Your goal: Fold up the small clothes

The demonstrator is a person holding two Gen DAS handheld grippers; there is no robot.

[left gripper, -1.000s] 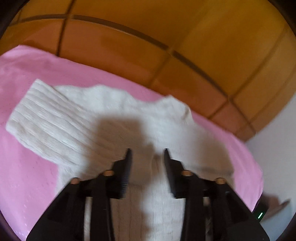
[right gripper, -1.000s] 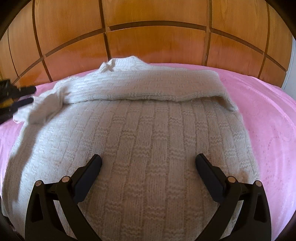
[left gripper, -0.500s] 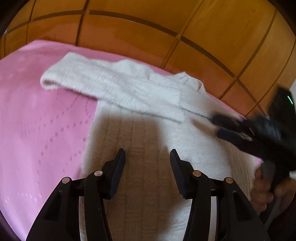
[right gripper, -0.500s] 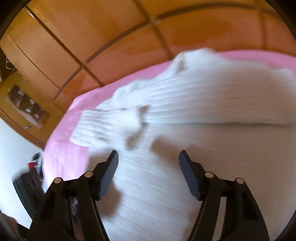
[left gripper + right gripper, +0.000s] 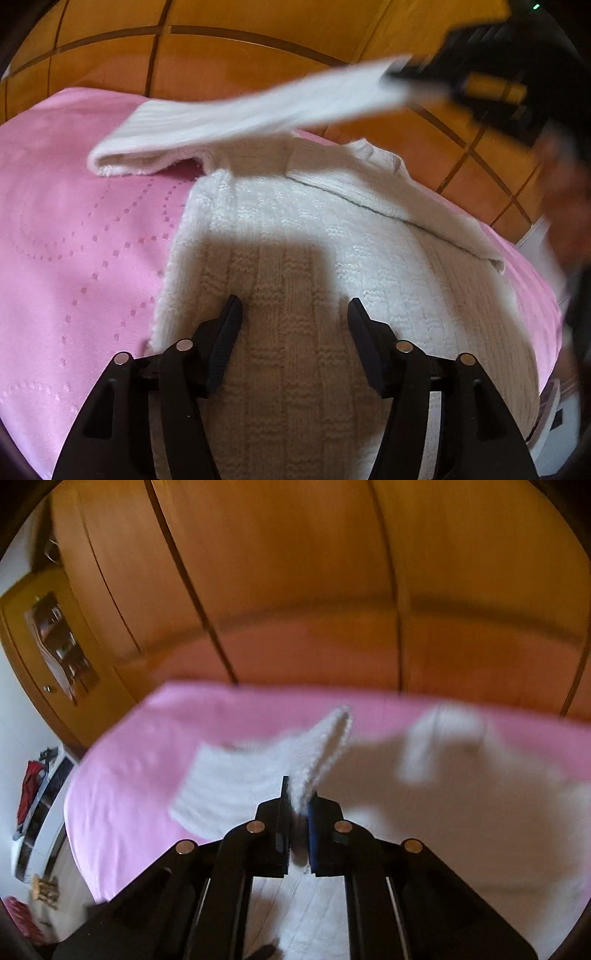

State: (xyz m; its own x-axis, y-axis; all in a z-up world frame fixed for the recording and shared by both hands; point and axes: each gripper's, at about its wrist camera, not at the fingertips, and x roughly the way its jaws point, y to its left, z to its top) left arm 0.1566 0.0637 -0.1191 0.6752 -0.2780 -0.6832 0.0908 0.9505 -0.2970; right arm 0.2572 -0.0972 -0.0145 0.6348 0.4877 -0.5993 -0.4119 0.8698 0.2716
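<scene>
A cream knitted sweater [image 5: 295,258] lies flat on a pink bedspread [image 5: 74,240]. Its left sleeve [image 5: 258,110] is lifted off the bed, stretched up to the right. My right gripper [image 5: 297,794] is shut on that sleeve [image 5: 325,749], and in the left wrist view it appears as a blurred black and yellow shape [image 5: 461,66] at the upper right. The other sleeve [image 5: 388,192] lies folded across the sweater's body. My left gripper [image 5: 293,314] hovers over the sweater's lower body, its jaws opening with nothing between them.
A wooden panelled wardrobe [image 5: 295,590] runs behind the bed. A person's hand [image 5: 569,206] shows blurred at the right edge. Shelves with red items [image 5: 33,794] stand left of the bed, beyond its rounded edge.
My right gripper closed on the left sleeve's cuff and lifted it up and to the right. My left gripper opened wider and sank toward the sweater's body.
</scene>
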